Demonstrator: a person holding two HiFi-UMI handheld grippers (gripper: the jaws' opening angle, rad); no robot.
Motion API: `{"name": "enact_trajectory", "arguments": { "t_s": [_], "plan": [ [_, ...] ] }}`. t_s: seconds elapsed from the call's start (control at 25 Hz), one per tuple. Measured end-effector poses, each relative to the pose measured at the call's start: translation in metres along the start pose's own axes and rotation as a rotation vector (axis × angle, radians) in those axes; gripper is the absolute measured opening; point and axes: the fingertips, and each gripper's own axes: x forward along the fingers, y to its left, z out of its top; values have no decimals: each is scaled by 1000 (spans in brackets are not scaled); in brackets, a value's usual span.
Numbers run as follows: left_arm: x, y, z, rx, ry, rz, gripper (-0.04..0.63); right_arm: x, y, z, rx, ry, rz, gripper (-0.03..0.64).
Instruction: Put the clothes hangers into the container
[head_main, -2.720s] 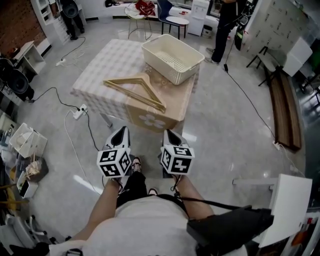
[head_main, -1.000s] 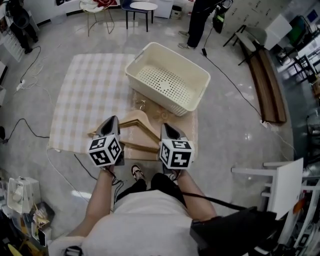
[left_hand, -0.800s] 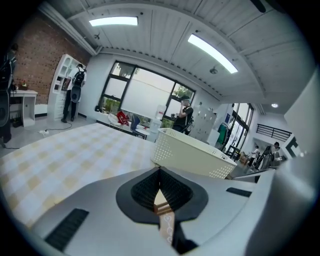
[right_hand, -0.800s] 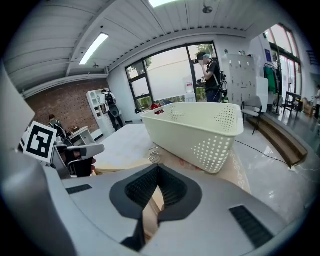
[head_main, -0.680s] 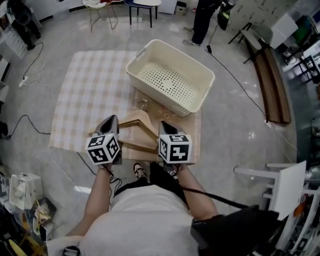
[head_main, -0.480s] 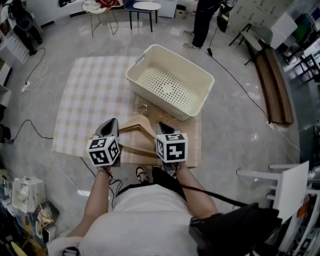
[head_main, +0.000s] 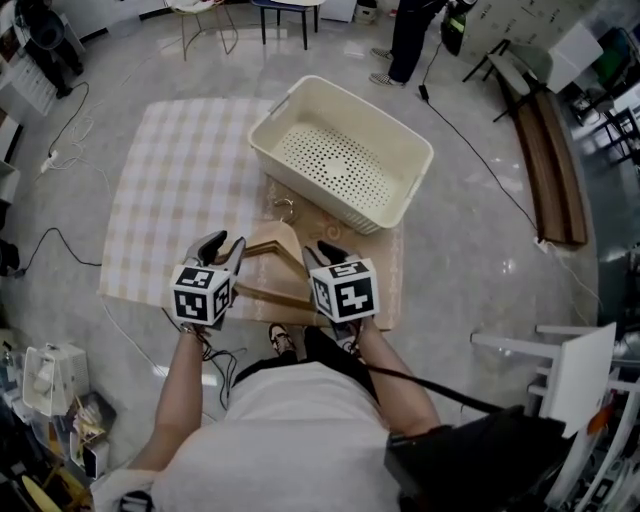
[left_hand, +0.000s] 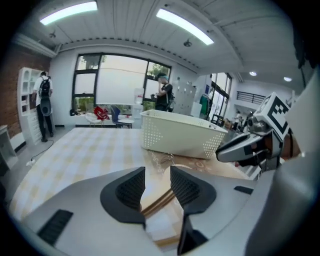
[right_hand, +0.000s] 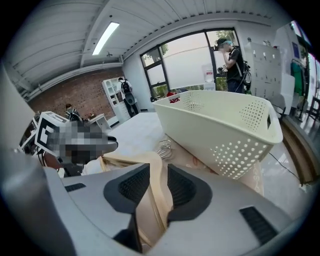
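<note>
Several wooden clothes hangers (head_main: 272, 252) lie stacked at the table's near edge, hooks (head_main: 287, 208) pointing at the empty cream perforated basket (head_main: 340, 160) behind them. My left gripper (head_main: 223, 246) hangs over the stack's left end and my right gripper (head_main: 326, 252) over its right arm. Both jaws have just been opening. In the left gripper view the left gripper (left_hand: 157, 172) is open, with a hanger bar (left_hand: 161, 201) showing in the gap below the pads. In the right gripper view the right gripper (right_hand: 159, 170) is open astride a hanger arm (right_hand: 158, 192), with the basket (right_hand: 225, 125) just beyond.
A checked cloth (head_main: 180, 180) covers the left of the table, a beige floral one (head_main: 380, 265) the right. A white chair (head_main: 570, 370) stands at the right, a wooden bench (head_main: 550, 170) beyond. A person (head_main: 410, 30) stands past the table. Cables (head_main: 60, 250) trail on the floor.
Both grippers have sunk onto the hanger stack, and their jaws, shut half a second ago, now stand open. The hangers and the basket have not moved.
</note>
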Motion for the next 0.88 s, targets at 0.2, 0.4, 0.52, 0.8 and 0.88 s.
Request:
{"name": "enact_trajectory", "arguments": {
  "t_s": [0.2,0.4,0.52,0.8,0.88],
  "plan": [
    [9,-6,-17,276,183,-131,187,8,7,-16,-97,97,46,114],
    [23,-1,-38,463,371,-201,187,15,15,-39,-188,215,92,114],
    [32,3,-51,526,451,-225,186,24,15,-48,-192,254,107,115],
    [44,4,-67,543,532,-253,144,36,5,-54,-228,277,87,114],
    [45,5,-68,543,540,-263,133,38,3,-52,-239,284,87,115]
  ]
}}
